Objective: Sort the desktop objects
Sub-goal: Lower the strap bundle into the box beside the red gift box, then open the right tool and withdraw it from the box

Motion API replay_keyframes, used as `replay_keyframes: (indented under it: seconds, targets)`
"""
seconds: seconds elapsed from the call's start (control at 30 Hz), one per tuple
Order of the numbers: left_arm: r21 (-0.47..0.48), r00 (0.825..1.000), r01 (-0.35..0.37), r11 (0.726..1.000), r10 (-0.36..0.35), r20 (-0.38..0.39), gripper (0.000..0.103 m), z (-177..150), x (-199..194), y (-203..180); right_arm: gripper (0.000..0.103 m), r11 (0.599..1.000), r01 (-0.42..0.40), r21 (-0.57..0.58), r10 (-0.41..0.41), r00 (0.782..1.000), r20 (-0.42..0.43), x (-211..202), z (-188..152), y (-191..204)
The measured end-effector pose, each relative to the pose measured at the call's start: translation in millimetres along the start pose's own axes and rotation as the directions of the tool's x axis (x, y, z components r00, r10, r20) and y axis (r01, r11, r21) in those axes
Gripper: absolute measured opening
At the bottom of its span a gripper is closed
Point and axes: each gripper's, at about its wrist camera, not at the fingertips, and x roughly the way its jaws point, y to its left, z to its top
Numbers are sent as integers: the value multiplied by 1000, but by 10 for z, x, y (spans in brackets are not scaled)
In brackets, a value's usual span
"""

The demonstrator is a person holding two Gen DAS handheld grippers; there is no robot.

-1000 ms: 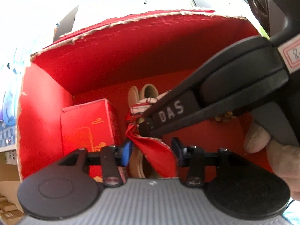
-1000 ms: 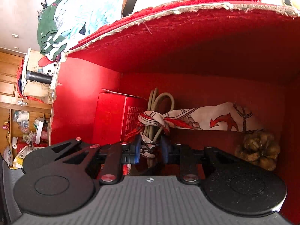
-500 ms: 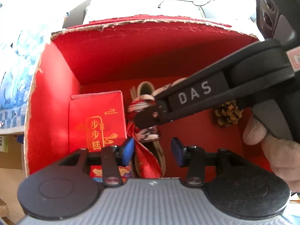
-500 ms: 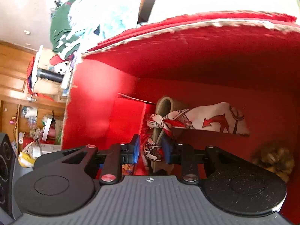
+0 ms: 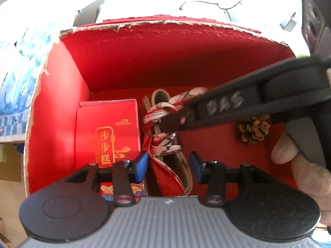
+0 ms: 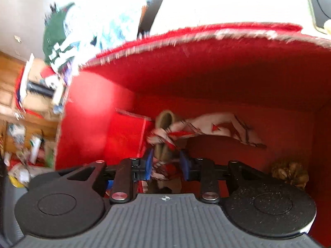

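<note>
Two grippers over one red box [image 5: 62, 103]: scarf-tied bundle [image 5: 165, 136] on its floor between carton [image 5: 107, 132] and pinecone [image 5: 254, 128], long axis running away; right gripper [image 6: 165, 163] nearer, jaws apart astride it; left gripper [image 5: 168, 166] spread, empty, above near end.

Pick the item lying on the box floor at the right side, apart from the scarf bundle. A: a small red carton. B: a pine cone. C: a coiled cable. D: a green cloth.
B: the pine cone sits alone on the red box floor, right of the scarf-tied bundle.
</note>
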Motion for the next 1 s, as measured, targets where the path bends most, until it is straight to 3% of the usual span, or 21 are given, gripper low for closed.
replay_keyframes:
  seconds: [0.37, 0.67, 1.0]
  targets:
    - [-37, 1000, 1, 999, 0, 19, 47, 2, -23, 27, 33, 987, -153, 58, 151, 988, 29, -19, 44, -205]
    - [-25, 998, -52, 998, 53, 24, 47, 20, -47, -70, 33, 997, -78, 12, 77, 994, 73, -136, 29, -144]
    - [-54, 998, -55, 997, 56, 22, 47, 36, -34, -61, 33, 1000, 7, 6, -7, 991, 130, -132, -21, -35]
